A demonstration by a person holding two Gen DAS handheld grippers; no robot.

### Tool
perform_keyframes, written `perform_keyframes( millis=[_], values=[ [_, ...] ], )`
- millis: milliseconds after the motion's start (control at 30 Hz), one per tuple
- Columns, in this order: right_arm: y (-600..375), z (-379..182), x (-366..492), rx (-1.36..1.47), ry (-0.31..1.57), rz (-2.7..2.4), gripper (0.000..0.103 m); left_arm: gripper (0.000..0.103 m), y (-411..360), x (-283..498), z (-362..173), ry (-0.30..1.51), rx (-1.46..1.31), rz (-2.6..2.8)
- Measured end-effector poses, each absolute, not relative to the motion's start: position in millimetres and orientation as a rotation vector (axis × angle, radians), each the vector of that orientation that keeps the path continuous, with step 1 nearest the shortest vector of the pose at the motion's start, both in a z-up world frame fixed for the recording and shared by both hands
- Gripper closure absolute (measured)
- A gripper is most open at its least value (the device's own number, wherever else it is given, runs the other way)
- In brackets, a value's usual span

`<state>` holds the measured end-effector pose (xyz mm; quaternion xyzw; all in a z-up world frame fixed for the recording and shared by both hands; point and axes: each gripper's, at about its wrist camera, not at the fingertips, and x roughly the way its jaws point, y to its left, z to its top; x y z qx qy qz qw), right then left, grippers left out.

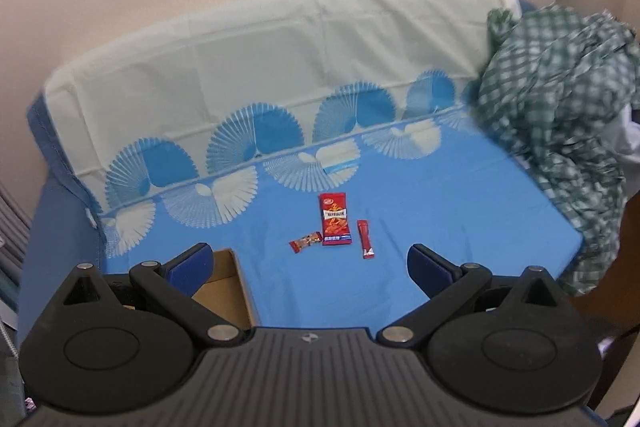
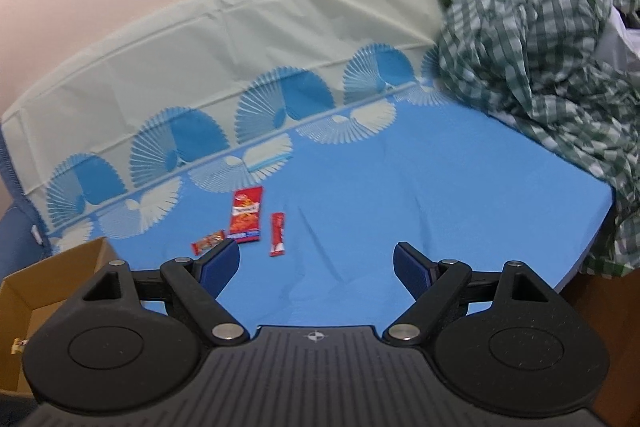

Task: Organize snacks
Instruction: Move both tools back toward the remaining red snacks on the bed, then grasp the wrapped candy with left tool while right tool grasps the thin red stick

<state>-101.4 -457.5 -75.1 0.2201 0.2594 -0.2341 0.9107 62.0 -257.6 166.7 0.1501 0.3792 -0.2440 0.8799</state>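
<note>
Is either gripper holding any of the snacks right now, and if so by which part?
Nothing is held. Both the left gripper and the right gripper are open and empty.

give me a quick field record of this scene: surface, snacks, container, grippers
surface: blue cloth with white fan pattern
snacks: large red packet in the middle; small wrapped bar to its left; slim red stick sachet to its right
container: open cardboard box, at the left
left gripper: open, empty
right gripper: open, empty
clutter: green checked fabric, heaped at the right
</note>
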Motion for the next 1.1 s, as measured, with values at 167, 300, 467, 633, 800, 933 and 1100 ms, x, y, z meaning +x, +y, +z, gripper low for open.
perform_keyframes(
  millis=[167, 300, 467, 633, 800, 933, 1100],
  values=[
    [-477, -102, -65, 0.479, 0.572, -0.465, 0.014, 0.0, -295, 156, 79, 0.888, 0.318, -0.475],
    [-488, -127, -18, 0.475, 0.617, -0.428, 0.013, 0.0, -318, 222, -1, 0.975, 0.32, -0.453],
    [-497, -169, 60, 0.404, 0.683, -0.362, 0.012, 0.0, -337, 290, -94, 1.085, 0.237, -0.436],
    [-505, -215, 134, 0.334, 0.758, -0.314, 0.012, 0.0, -354, 352, -157, 1.189, 0.139, -0.382],
    [-511, -246, 175, 0.312, 0.796, -0.303, 0.012, 0.0, -368, 379, -191, 1.176, 0.272, -0.33],
    [-514, -259, 188, 0.313, 0.807, -0.289, 0.012, 0.0, -358, 385, -209, 1.209, 0.285, -0.345],
    [-513, -268, 194, 0.276, 0.806, -0.292, 0.011, 0.0, -364, 371, -220, 1.197, 0.393, -0.407]
  ],
)
